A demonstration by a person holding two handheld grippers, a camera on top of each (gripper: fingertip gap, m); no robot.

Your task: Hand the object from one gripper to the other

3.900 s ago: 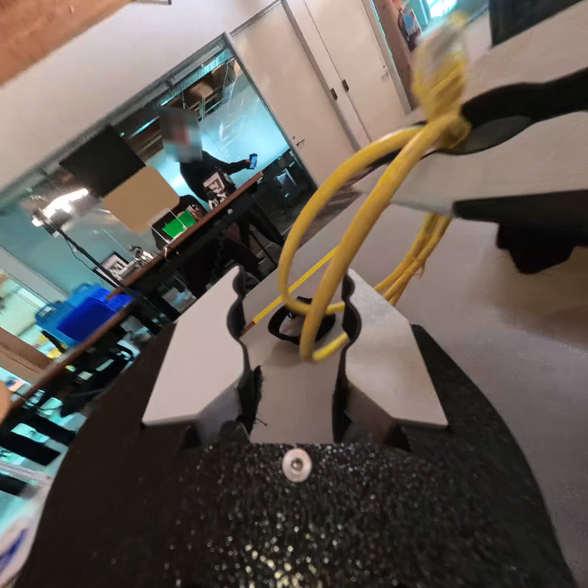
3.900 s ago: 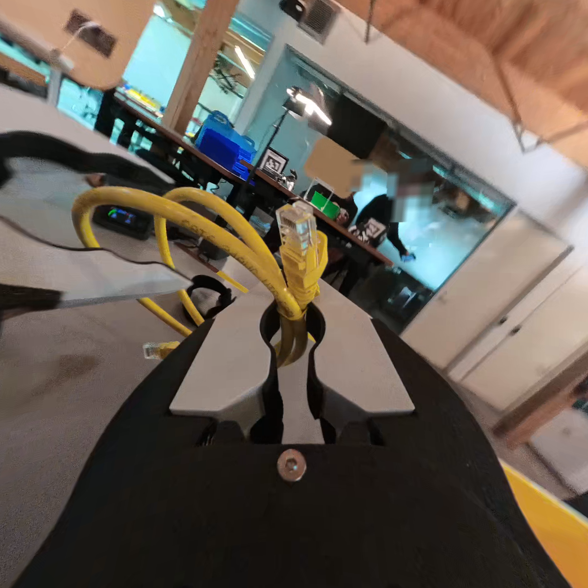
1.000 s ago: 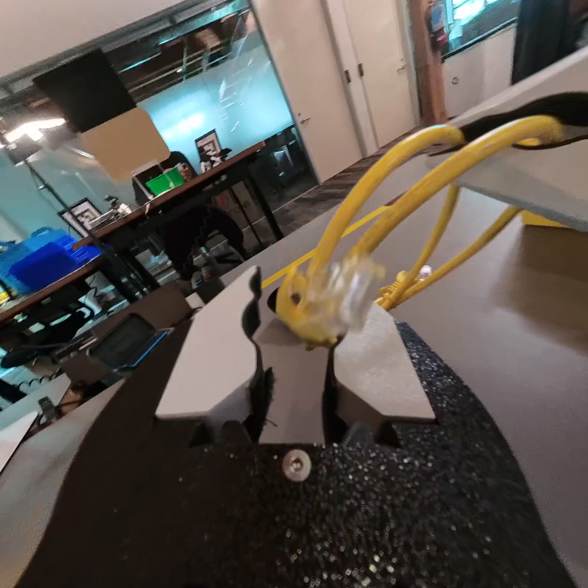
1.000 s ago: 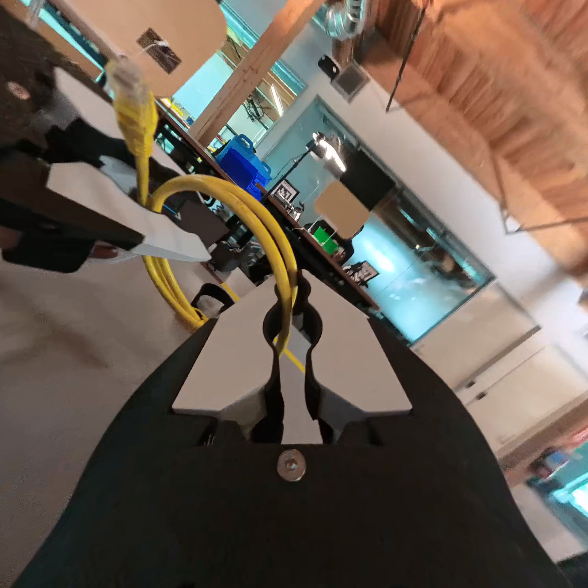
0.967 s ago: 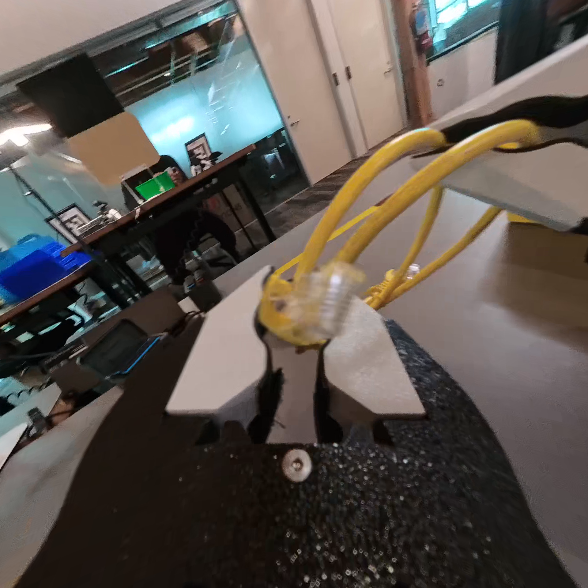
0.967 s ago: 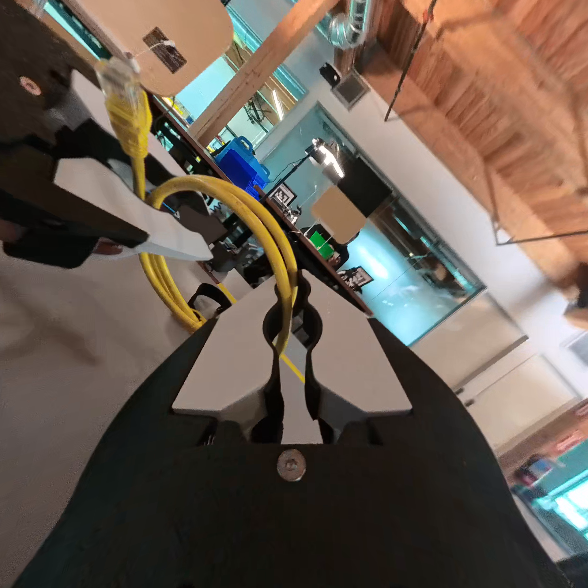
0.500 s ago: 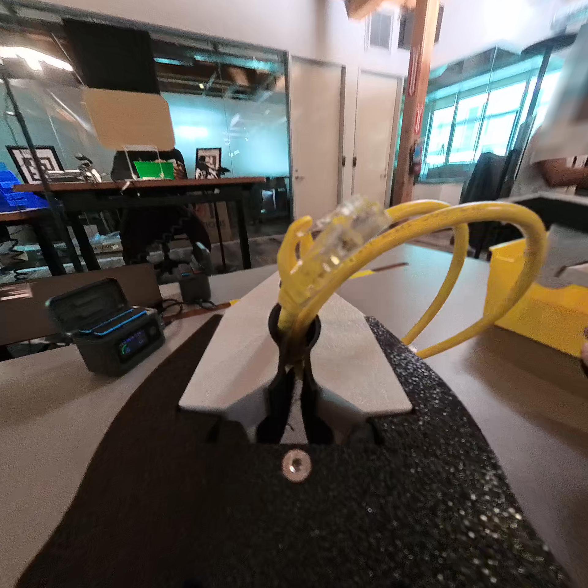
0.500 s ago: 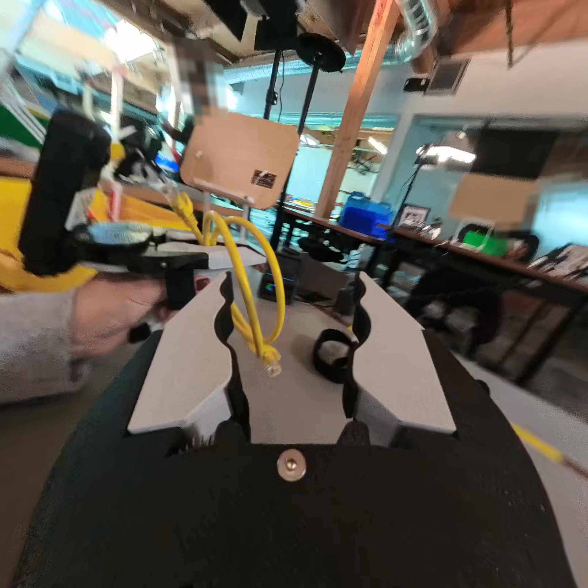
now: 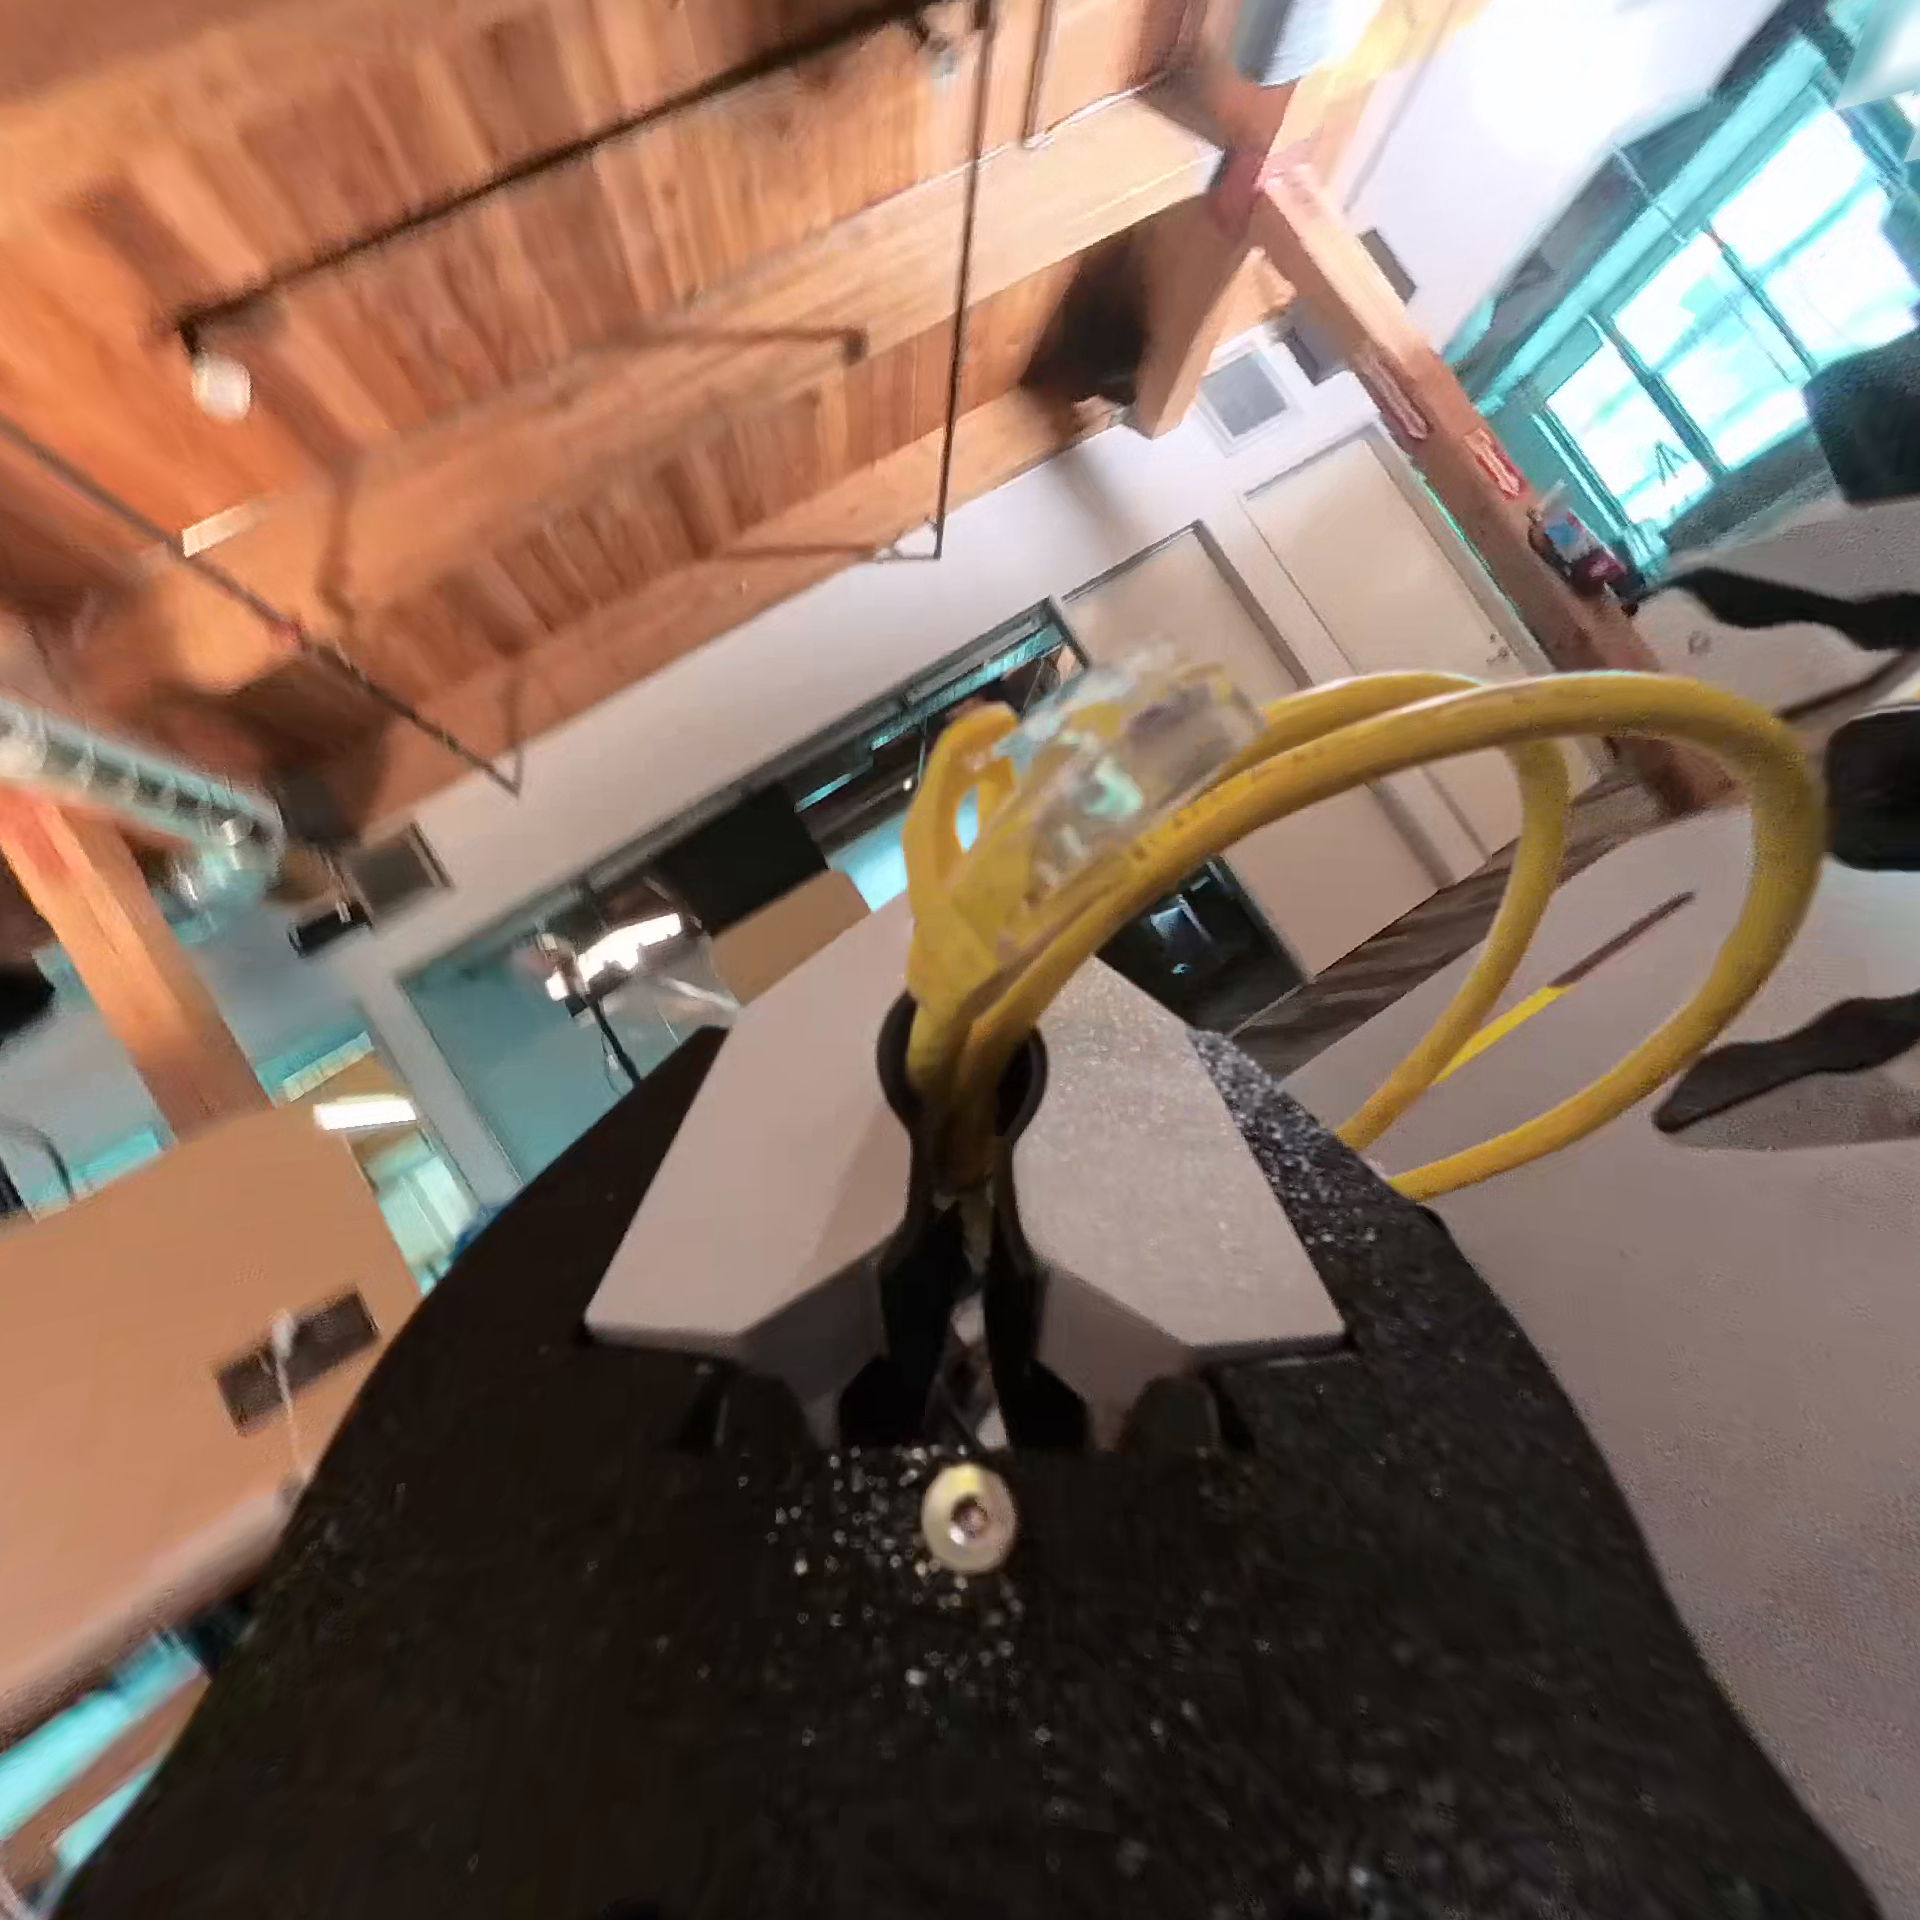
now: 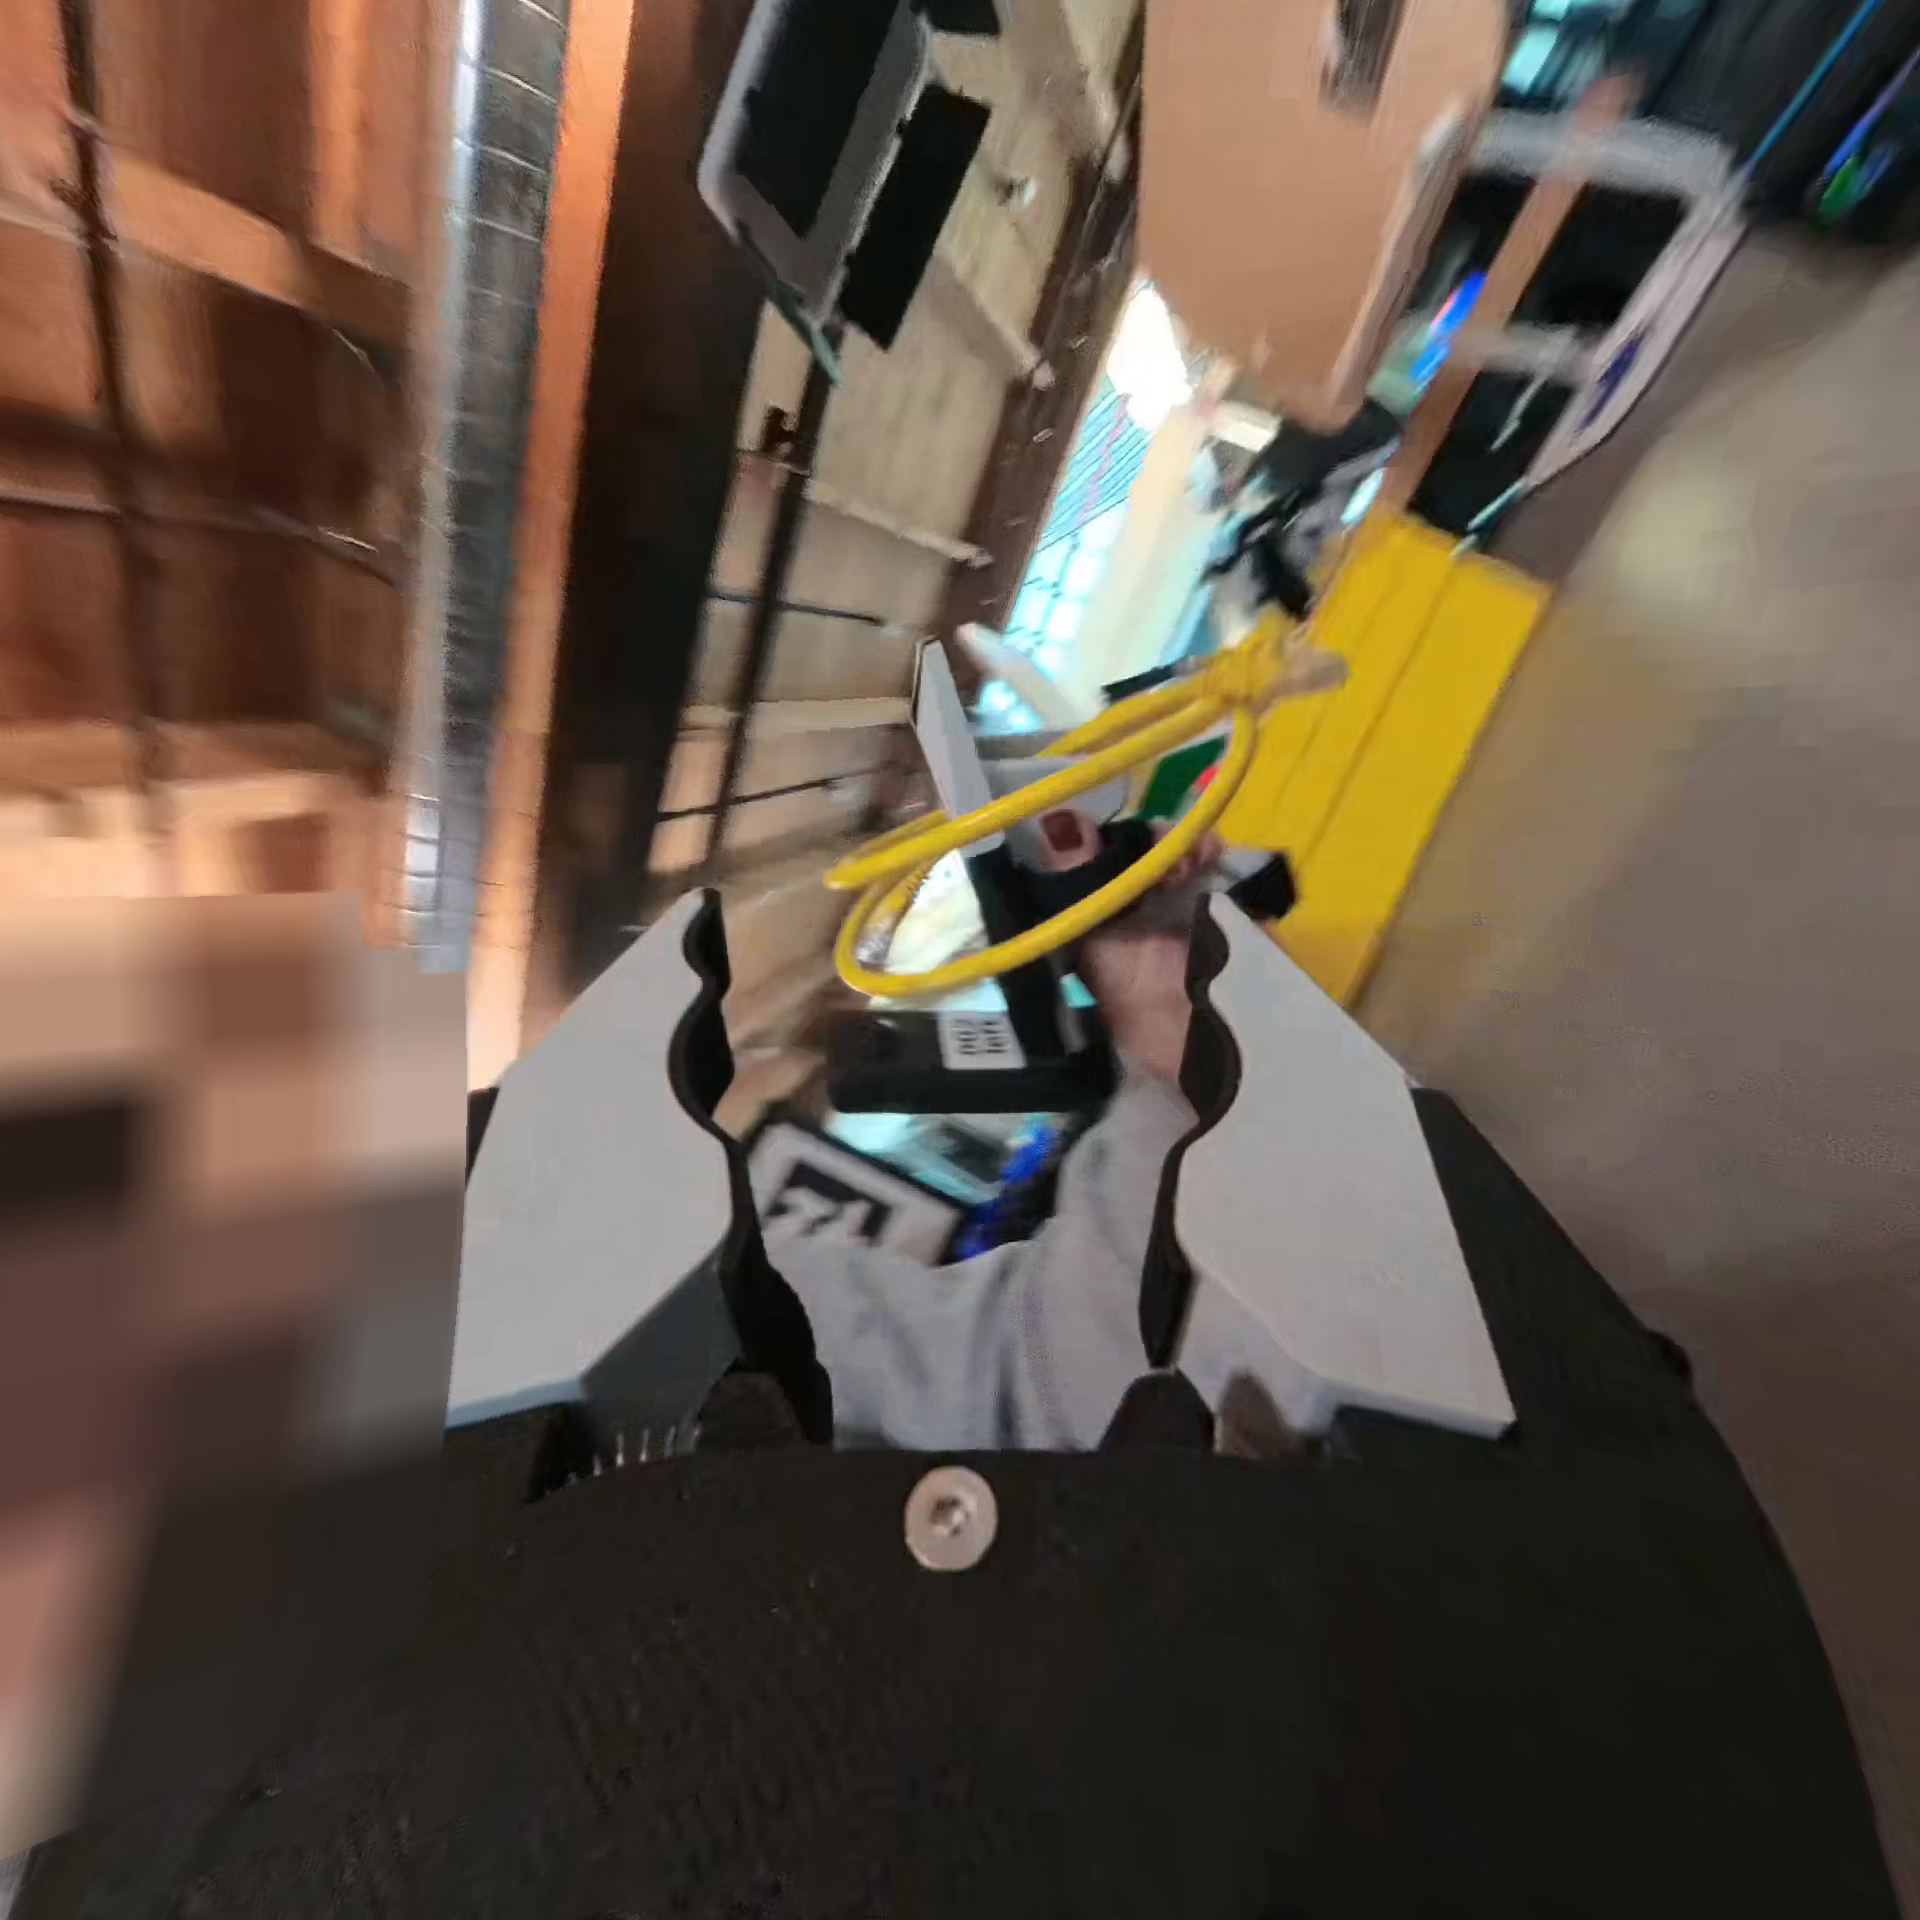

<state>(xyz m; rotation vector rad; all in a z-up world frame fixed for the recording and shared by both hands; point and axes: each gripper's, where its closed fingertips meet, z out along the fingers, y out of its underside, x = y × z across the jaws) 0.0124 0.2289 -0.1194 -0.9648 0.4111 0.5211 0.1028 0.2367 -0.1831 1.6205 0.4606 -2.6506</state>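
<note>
A coiled yellow network cable (image 9: 1455, 727) with a clear plug (image 9: 1122, 748) is clamped in my left gripper (image 9: 961, 1060), which is shut on it and tilted up toward the ceiling. The loops arc out to the right. My right gripper (image 10: 956, 997) is open and empty, rolled sideways. Beyond its jaws, the right wrist view shows the same cable (image 10: 1049, 831) held in the left gripper (image 10: 966, 769), a little ahead of my fingertips and apart from them. The right gripper's fingers (image 9: 1818, 1049) show blurred at the right edge of the left wrist view.
A grey table top (image 9: 1662, 1299) lies below on the right. A yellow bin (image 10: 1392, 727) stands behind the left gripper. A person's hand and grey sleeve (image 10: 1049, 1309) hold the left gripper. Wooden ceiling beams (image 9: 520, 312) fill the upper view.
One second ago my right gripper held the cable; it then opened and let go. My left gripper shut on the cable and has tilted upward. The right gripper has rolled sideways and stays open.
</note>
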